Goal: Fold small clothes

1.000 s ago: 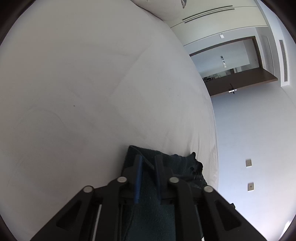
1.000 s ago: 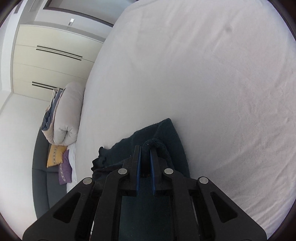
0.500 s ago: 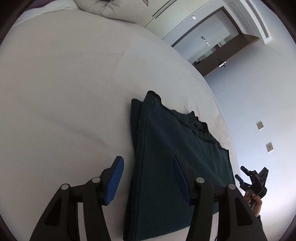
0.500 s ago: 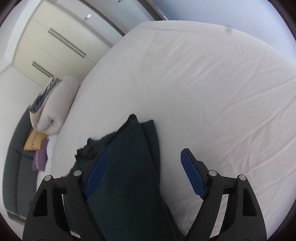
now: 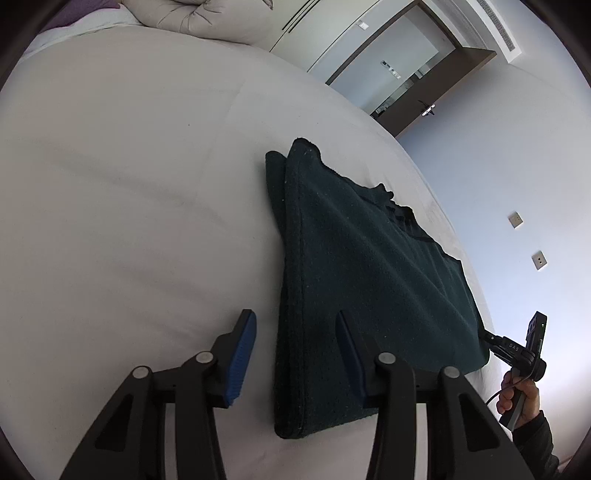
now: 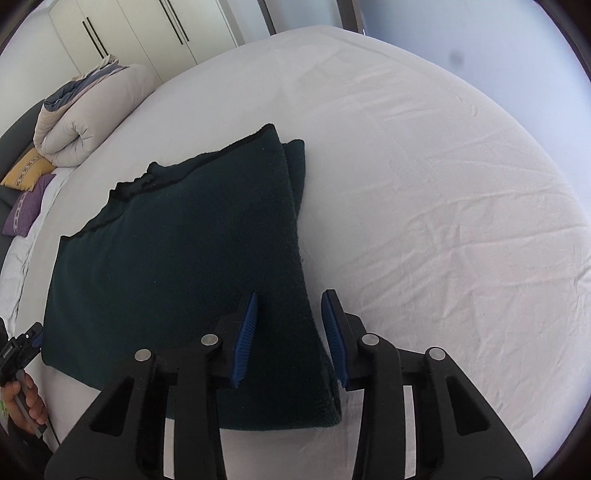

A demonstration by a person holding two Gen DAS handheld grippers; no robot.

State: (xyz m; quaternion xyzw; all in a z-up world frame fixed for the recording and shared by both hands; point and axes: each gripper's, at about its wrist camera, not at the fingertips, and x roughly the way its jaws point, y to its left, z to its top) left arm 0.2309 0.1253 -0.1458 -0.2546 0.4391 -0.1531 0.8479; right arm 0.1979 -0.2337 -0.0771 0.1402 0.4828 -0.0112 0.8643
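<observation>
Our left gripper [image 5: 295,354] sees a doorway [image 5: 399,70] past the bed [image 5: 129,184]; our right gripper [image 6: 290,339] sees wardrobes [image 6: 147,33], a rolled duvet [image 6: 88,110] and cushions [image 6: 27,188]. The folded cloth [image 5: 369,280] lies flat near the bed's side edge. A second ago both grippers pinched it; now they have let go, jaws closing with an edge between them untouched. Its near end is hidden behind our fingers [image 6: 243,336].
</observation>
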